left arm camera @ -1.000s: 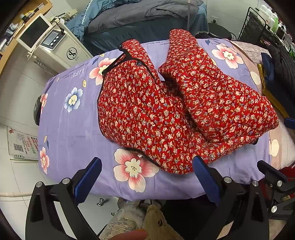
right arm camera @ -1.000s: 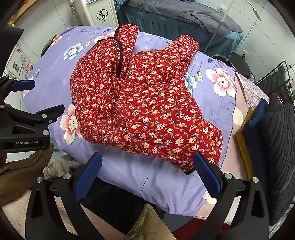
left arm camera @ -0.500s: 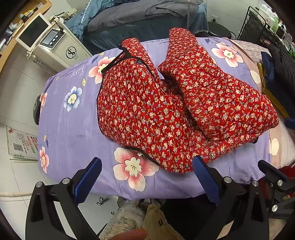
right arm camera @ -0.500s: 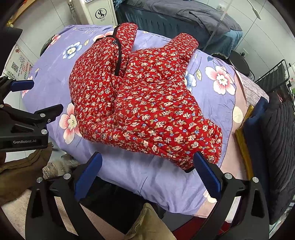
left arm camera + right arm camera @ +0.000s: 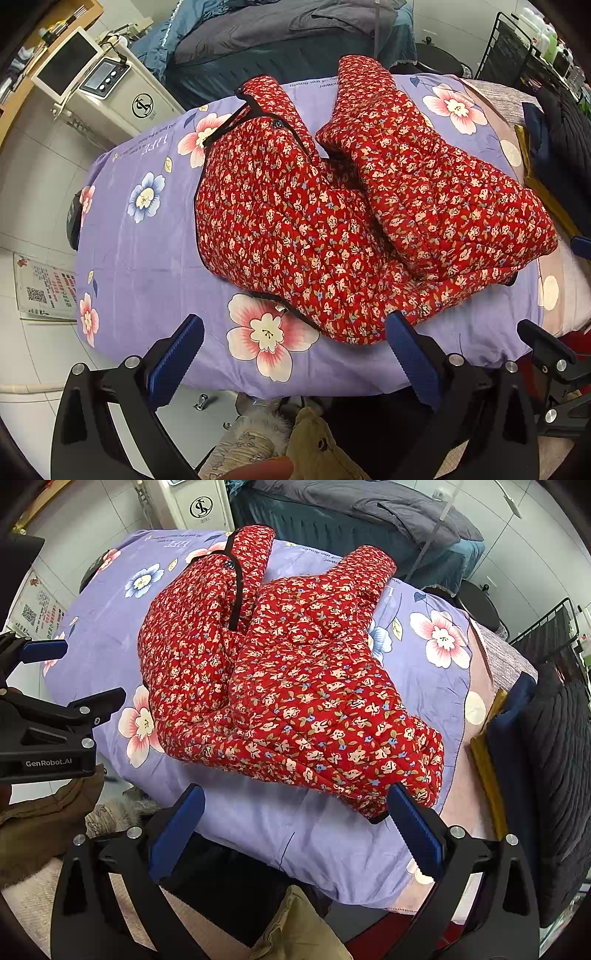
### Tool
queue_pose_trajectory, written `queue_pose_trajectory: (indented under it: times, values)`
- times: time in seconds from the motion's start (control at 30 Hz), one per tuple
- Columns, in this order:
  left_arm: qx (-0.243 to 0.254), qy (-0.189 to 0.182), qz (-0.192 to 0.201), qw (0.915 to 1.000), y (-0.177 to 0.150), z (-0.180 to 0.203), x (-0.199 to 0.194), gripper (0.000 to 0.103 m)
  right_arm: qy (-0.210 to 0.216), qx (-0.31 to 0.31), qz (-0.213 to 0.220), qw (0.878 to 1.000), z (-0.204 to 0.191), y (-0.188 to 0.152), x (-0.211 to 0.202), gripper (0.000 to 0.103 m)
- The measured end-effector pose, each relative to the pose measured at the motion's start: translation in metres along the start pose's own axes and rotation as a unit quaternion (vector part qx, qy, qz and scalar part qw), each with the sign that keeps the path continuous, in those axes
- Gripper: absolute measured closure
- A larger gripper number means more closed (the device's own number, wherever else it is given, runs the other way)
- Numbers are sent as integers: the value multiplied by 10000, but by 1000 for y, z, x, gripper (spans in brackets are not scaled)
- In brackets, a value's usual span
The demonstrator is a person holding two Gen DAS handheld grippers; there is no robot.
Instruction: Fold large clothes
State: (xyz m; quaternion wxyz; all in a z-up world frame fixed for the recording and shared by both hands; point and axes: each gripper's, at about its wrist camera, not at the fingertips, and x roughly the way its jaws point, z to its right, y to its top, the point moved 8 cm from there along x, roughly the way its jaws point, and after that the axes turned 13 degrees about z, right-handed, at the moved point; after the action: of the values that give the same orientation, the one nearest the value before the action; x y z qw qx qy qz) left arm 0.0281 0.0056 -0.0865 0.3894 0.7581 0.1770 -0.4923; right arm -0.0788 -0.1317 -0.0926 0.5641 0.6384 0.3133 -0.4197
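While both sleeves cross inward, the red floral jacket lies bunched.

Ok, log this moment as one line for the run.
stage: between folds | red floral jacket: bunched on purple floral sheet, unheld | left gripper: jaws open | right gripper: jaws open

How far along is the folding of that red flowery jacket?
Partly done, by the look of it. The red quilted jacket lies on the purple flowered sheet with one side and sleeve already laid across the body. Nothing is in hand: the left gripper and right gripper are both open, short of its near hem. Left: probably further folds into a compact bundle.
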Motion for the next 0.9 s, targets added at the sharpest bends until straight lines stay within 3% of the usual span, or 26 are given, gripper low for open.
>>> queue_pose_trajectory:
  times: [0.9]
  values:
    - [45, 4, 37, 10000, -4, 1, -4, 6, -34, 30, 9, 10000, -1, -4, -4, 6]
